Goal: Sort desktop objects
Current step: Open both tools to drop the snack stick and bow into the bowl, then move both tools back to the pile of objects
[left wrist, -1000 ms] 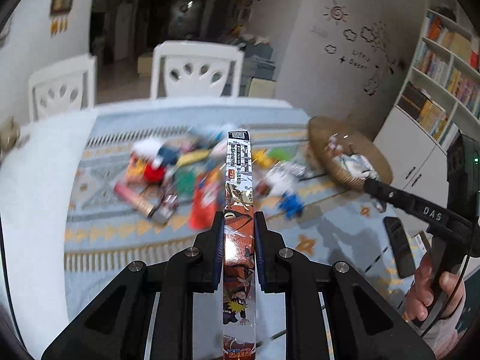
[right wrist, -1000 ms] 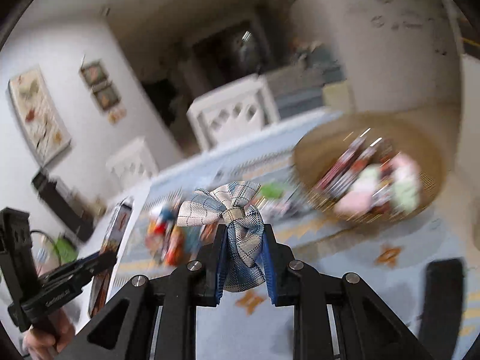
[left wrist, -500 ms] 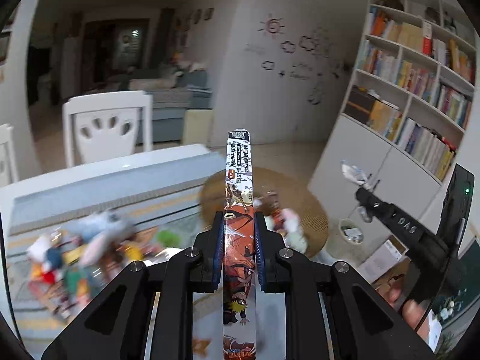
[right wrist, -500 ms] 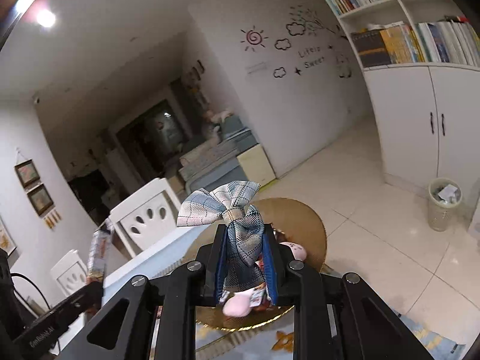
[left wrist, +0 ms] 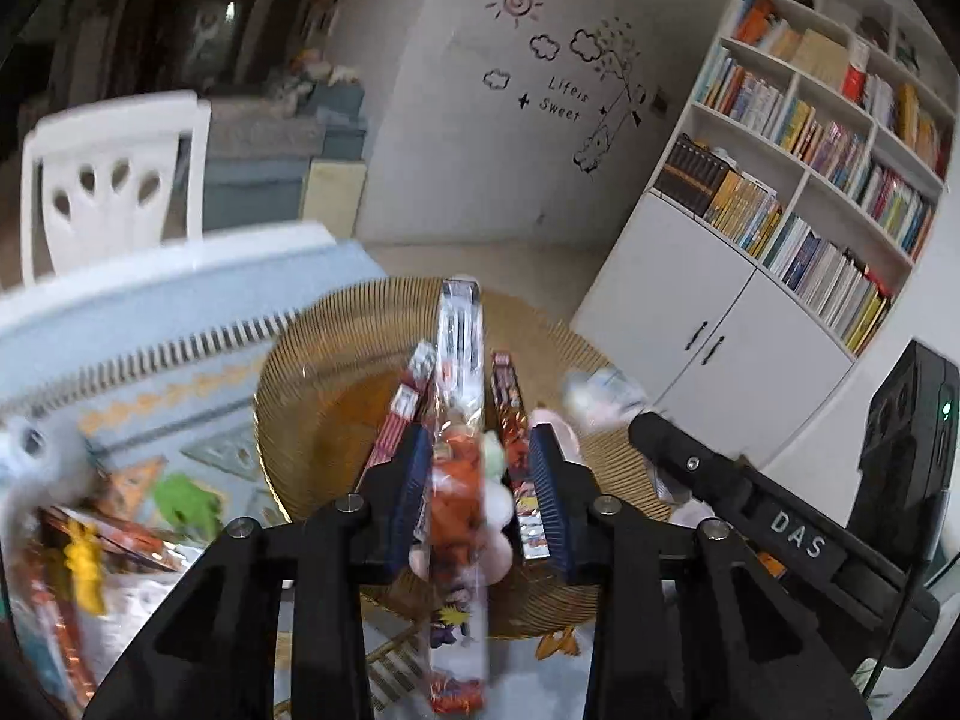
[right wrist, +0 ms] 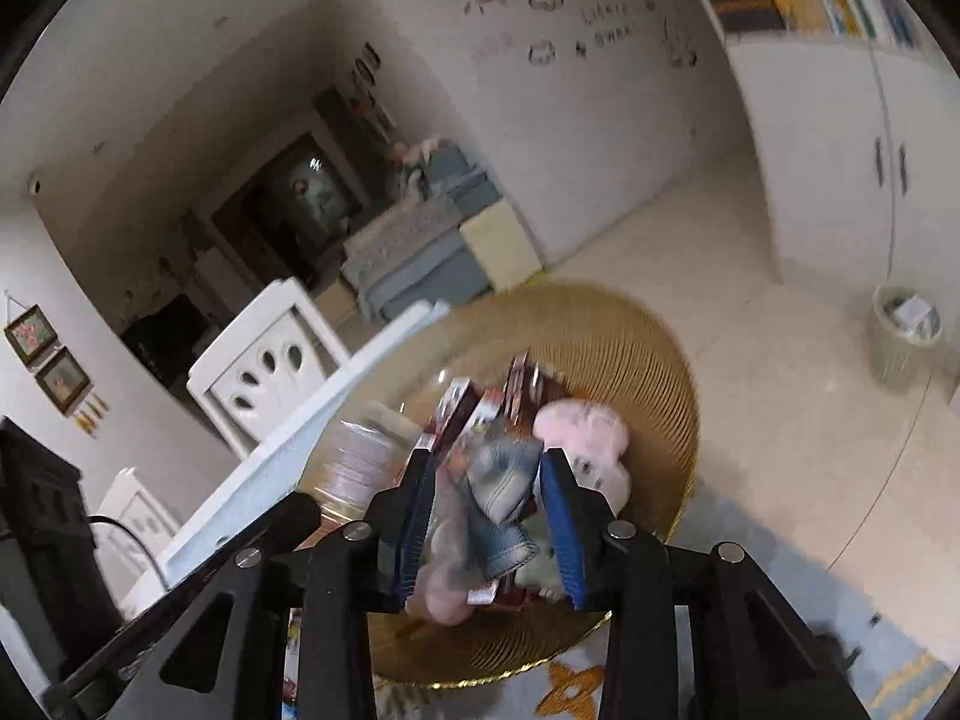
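Both grippers over wicker basket (left wrist: 312, 372) at table edge. Left gripper (left wrist: 477, 498) jaws opening; long card pack (left wrist: 459, 420) betw pads, blurred, no pad pressing on it, lower end past basket rim. Right gripper (right wrist: 489, 516) jaws opening too; plaid bow (right wrist: 501, 492) loose betw pads, above packs & pink plush (right wrist: 585, 432) lying in basket. Unsorted toys (left wrist: 90, 516) on tablecloth at left

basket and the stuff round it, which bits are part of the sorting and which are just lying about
Part of the job:
- basket
- card pack between the opening left gripper pads
- plaid bow between the opening right gripper pads
- toy pile on the mat

Just lying about:
- white chair
- bookshelf
- waste bin
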`<state>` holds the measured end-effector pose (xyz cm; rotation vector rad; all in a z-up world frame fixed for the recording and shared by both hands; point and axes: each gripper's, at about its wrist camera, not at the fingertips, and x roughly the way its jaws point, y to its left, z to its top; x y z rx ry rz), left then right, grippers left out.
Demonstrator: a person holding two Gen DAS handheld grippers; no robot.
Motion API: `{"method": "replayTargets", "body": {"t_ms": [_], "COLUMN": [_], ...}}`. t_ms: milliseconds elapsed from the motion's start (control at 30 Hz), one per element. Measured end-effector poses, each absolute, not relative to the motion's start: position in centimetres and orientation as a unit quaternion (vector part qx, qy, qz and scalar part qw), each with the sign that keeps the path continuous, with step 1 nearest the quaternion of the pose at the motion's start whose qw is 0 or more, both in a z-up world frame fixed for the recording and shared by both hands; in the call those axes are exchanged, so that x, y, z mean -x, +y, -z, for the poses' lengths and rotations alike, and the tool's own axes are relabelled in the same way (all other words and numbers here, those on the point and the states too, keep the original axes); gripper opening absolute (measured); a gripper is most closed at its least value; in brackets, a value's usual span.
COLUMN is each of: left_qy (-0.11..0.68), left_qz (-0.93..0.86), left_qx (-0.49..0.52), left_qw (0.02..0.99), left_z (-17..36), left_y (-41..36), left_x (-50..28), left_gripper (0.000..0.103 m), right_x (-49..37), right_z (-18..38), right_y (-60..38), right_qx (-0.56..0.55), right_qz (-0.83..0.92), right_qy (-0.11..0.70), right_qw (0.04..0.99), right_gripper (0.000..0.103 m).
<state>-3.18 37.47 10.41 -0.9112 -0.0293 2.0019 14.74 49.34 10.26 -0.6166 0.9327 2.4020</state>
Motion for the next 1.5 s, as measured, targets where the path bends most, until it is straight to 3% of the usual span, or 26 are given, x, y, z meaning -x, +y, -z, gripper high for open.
{"method": "replayTargets", "body": {"t_ms": [867, 1100, 1333, 1400, 1500], "left_qy": [0.005, 0.017, -0.027, -0.045, -0.053], "left_qz": [-0.830, -0.854, -0.881, -0.884, -0.889], "left_qx": [0.357, 0.353, 0.366, 0.370, 0.376], "left_qw": [0.429, 0.381, 0.298, 0.281, 0.255], "left_z": [-11.2, -12.4, -11.7, -11.3, -9.9], "left_y": [35.4, 28.6, 16.6, 13.8, 10.4], "left_x": [1.6, 0.1, 0.5, 0.9, 1.2], "left_gripper": [0.032, 0.032, 0.032, 0.032, 0.032], "right_x": [-14.2, -14.0, -13.3, -13.2, -12.9], "right_z": [-9.9, -10.8, -11.7, -11.3, -9.8], "right_y": [48.9, 46.3, 41.7, 39.9, 37.3], "right_qx": [0.217, 0.207, 0.254, 0.283, 0.301], "right_qz": [-0.892, -0.914, -0.914, -0.901, -0.891], "right_qy": [0.315, 0.254, 0.265, 0.287, 0.319], "right_qw": [0.240, 0.241, 0.175, 0.161, 0.121], "right_gripper": [0.039, 0.039, 0.039, 0.049, 0.052]}}
